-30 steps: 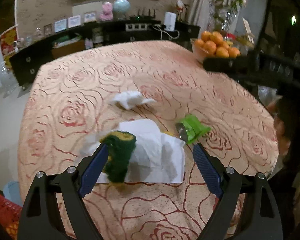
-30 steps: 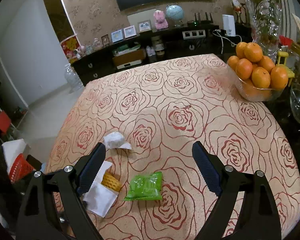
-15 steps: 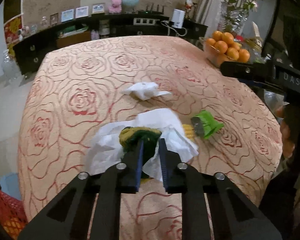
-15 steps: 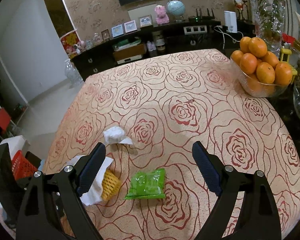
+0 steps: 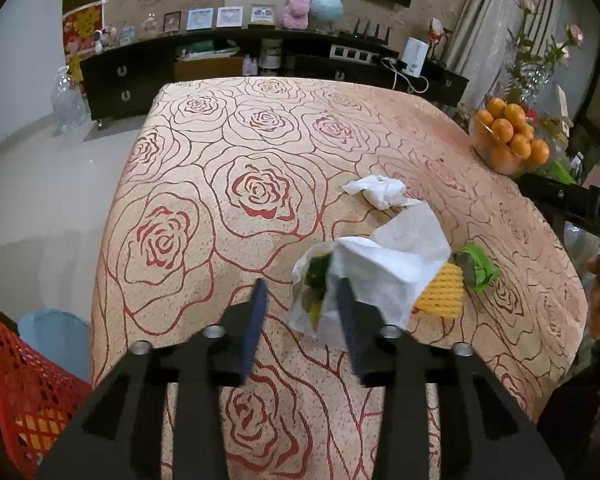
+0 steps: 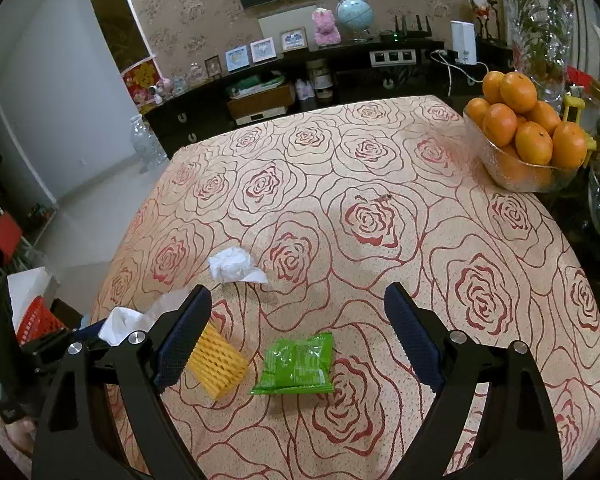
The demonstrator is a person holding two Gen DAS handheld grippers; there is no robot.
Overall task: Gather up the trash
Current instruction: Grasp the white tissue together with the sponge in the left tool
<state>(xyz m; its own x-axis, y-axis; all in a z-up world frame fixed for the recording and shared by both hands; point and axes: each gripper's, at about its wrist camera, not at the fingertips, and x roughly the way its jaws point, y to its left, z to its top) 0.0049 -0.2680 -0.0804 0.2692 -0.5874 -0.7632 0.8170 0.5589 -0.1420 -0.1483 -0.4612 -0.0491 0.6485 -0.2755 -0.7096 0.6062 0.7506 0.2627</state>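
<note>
My left gripper (image 5: 300,320) is opening, its right finger half hidden behind a white tissue (image 5: 384,272) wrapped around something green, hard to identify. My right gripper (image 6: 296,332) stands wide apart above the green packet (image 6: 296,364), lying flat, long axis left-right on the surface (image 6: 380,216).

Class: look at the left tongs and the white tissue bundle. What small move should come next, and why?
Probably shift the left tongs sideways over the white tissue bundle and close again: the jaws are opening, and the bundle lies against one finger, not squarely between the two.
</note>
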